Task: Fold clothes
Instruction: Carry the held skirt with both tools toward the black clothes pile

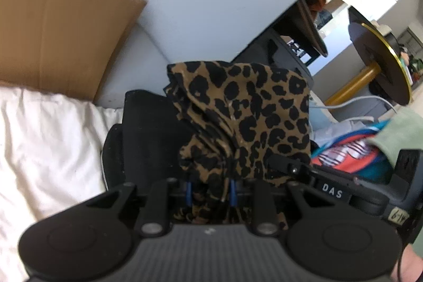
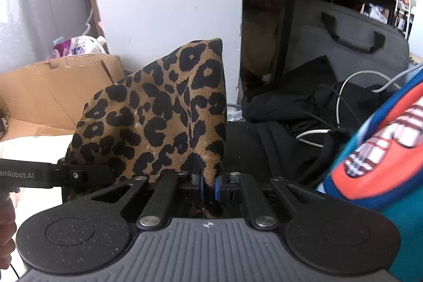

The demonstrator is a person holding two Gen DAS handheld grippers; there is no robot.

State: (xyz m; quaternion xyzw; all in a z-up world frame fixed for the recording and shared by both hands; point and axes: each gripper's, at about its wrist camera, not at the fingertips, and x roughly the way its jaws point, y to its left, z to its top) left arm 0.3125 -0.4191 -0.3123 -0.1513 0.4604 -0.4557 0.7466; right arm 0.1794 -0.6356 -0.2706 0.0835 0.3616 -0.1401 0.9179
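Leopard-print garment (image 1: 246,110) fills mid-frame in both wrist views, bunched and standing up from the claws: the left gripper (image 1: 210,189) pinches a thick wad of it, the right gripper (image 2: 208,185) clamps a thin fold nearly closed; cardboard box (image 1: 58,31) upper left, colourful clothes (image 1: 351,152) at right

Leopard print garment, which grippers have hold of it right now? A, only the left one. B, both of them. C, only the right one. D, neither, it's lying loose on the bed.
B: the leopard print garment is bunched between the blue pads of the left gripper, and in the right wrist view the right gripper pinches another fold of it.
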